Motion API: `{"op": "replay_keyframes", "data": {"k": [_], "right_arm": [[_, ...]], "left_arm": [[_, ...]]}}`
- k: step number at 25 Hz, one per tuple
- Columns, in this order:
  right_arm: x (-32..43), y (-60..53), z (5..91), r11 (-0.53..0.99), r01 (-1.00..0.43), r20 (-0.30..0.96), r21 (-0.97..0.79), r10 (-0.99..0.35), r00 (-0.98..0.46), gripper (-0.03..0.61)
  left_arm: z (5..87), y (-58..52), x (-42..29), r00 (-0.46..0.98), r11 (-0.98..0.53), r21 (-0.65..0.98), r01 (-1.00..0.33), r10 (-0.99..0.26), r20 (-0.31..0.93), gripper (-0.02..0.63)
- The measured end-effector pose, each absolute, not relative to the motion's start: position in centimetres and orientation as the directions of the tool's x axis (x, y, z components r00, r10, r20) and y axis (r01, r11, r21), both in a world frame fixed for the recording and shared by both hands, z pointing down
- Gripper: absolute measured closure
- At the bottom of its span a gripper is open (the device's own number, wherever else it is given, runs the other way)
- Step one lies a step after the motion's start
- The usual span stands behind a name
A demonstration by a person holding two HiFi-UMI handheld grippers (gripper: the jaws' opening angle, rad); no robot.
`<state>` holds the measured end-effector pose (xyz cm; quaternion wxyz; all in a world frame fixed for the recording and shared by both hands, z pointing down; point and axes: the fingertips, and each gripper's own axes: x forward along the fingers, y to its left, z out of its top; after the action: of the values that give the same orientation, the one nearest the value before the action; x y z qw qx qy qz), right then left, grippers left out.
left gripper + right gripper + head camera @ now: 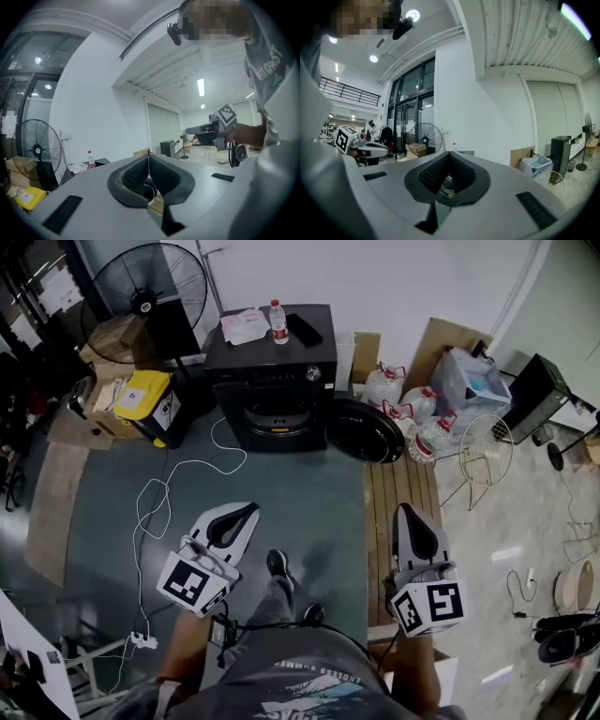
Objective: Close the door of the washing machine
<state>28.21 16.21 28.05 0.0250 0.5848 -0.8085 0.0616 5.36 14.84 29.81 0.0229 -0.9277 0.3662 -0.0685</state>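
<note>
Washing machine door (364, 430) stands open, well apart from left gripper (249, 509) and right gripper (405, 513), both closed.

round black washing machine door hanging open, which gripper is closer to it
Right. The right gripper sits below the round black washing machine door in the head view, nearly in line with it; the left gripper is farther, below and well to its left.
</note>
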Motion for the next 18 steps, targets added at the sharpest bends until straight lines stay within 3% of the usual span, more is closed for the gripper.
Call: {"op": "replay_keyframes", "data": {"k": [18], "right_arm": [[27.4, 1.5, 27.7, 0.121, -0.992, 0.151, -0.024, -0.981, -0.124, 0.552]], "left_arm": [[28.9, -5.2, 6.4, 0.857, -0.859, -0.073, -0.507, -0.511, 0.062, 0.594]]}}
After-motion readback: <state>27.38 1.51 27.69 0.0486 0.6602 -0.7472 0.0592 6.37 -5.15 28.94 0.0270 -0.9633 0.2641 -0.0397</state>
